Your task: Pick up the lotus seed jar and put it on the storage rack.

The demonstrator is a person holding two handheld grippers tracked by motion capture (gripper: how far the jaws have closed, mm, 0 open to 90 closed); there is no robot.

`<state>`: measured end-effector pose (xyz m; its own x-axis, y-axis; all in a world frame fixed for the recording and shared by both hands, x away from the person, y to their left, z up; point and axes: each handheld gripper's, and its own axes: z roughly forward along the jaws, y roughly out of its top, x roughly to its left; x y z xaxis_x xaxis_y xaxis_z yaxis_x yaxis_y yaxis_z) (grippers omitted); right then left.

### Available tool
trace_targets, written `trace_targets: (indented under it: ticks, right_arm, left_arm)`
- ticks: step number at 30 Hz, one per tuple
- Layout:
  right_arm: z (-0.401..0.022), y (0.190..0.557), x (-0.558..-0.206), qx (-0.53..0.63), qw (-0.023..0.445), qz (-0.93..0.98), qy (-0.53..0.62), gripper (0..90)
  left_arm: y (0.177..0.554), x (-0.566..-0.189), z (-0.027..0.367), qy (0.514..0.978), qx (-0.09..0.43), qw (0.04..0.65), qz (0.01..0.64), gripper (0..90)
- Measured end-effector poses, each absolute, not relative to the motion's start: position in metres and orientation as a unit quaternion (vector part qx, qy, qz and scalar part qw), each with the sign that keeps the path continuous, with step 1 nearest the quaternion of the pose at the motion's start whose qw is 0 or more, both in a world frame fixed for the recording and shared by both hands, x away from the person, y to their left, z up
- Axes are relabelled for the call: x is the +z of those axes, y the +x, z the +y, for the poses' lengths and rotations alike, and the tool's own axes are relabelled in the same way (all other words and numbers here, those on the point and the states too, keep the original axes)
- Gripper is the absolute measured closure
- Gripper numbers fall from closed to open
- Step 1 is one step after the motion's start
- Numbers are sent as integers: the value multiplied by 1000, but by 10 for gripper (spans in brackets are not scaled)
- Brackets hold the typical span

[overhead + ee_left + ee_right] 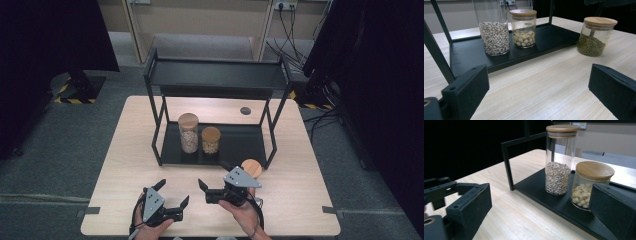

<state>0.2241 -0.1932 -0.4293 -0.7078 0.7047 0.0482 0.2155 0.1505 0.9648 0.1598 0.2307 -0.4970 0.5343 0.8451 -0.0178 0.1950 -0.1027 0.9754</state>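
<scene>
A black two-tier rack stands on the wooden table. On its lower shelf are a tall glass jar of pale grain and a shorter jar of white seeds, both with wooden lids. A third jar, holding green beans, stands on the table by the rack's front right leg. My left gripper is open near the front edge. My right gripper is open just left of the green bean jar. Both hold nothing.
The rack's upper shelf overhangs the jars, and thin black legs frame the front opening. A round grommet sits in the table behind the rack. Dark curtains and cables surround the table. The left gripper's jaw shows in the right gripper view.
</scene>
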Motion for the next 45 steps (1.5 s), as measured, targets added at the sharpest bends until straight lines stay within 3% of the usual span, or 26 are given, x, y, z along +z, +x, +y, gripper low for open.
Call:
trace_targets:
  ticks: [45]
  right_arm:
    - [-214,203,-467,567,167,746,306,49]
  left_arm:
    - [161,-498,230,680,295,548,387,26]
